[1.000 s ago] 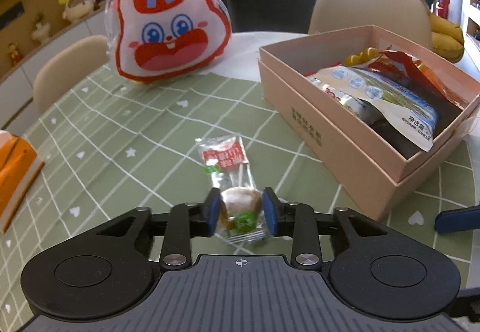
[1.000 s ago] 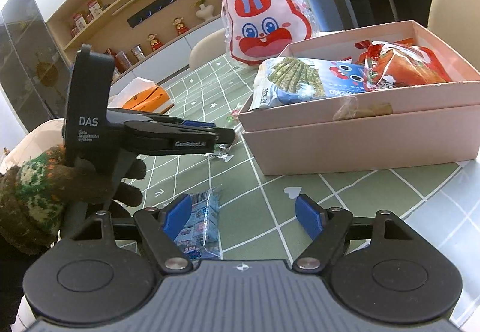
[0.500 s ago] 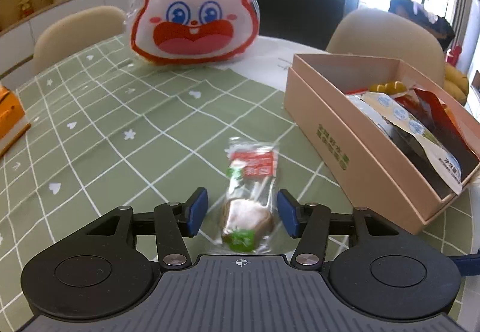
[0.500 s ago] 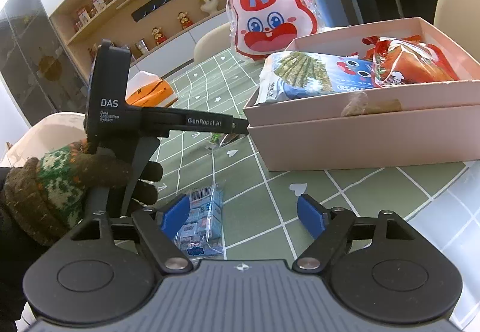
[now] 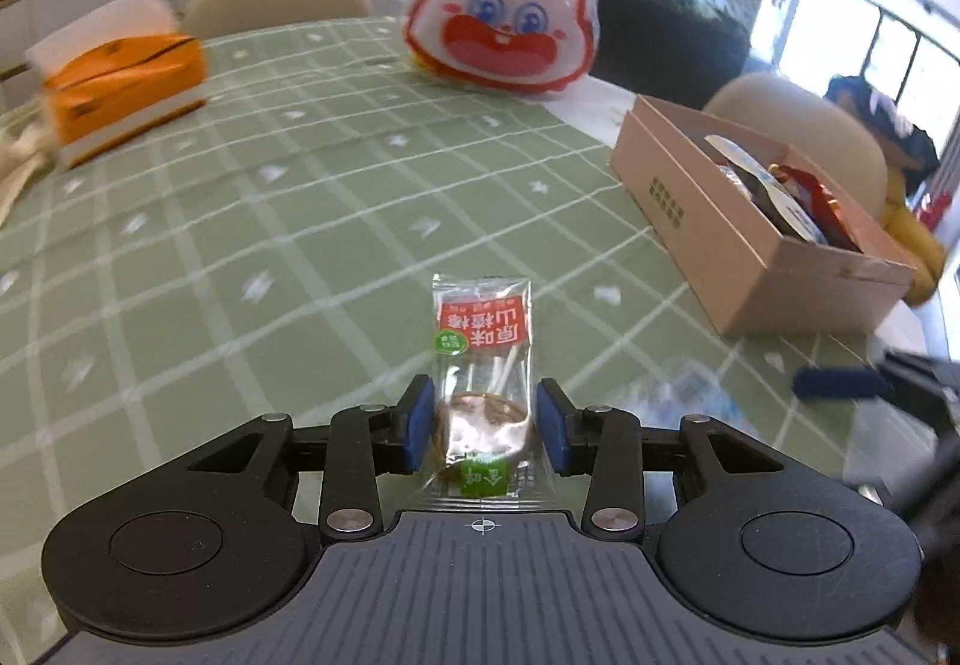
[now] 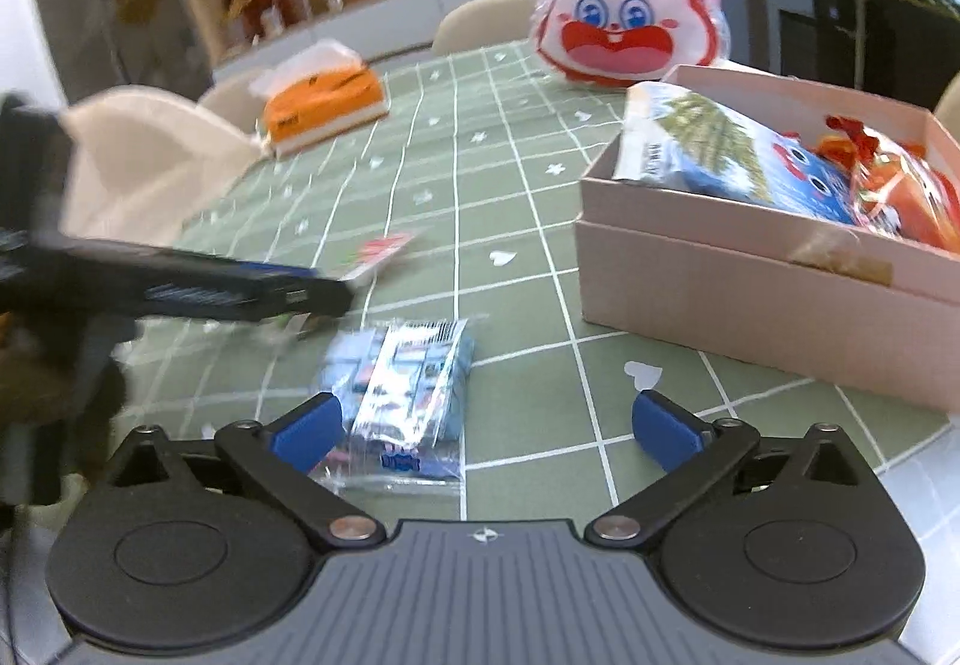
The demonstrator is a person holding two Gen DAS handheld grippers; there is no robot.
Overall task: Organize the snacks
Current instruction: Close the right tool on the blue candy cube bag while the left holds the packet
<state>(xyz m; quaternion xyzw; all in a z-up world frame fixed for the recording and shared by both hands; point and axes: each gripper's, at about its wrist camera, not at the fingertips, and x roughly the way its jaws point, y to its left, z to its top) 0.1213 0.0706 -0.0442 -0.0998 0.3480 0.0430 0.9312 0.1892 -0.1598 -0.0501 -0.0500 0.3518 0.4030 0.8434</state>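
Observation:
A clear snack packet with a red and green label (image 5: 483,365) lies on the green checked tablecloth. My left gripper (image 5: 485,425) straddles its near end, jaws open with small gaps to the wrapper. In the right wrist view the left gripper (image 6: 180,293) shows as a blurred black bar over that packet (image 6: 384,249). A blue and white snack pack (image 6: 402,395) lies by the left fingertip of my open, empty right gripper (image 6: 486,425). The pink cardboard box (image 6: 750,293) holds several snack bags; it also shows in the left wrist view (image 5: 738,251).
A large rabbit-face snack bag (image 5: 501,5) stands at the far side of the table; it shows in the right wrist view too (image 6: 624,5). An orange tissue box (image 5: 120,83) sits at far left. Chairs surround the table.
My left gripper opened from a tight hold on the snack packet and swung left; the packet now lies on the cloth. My right gripper moved forward, over the blue pack.

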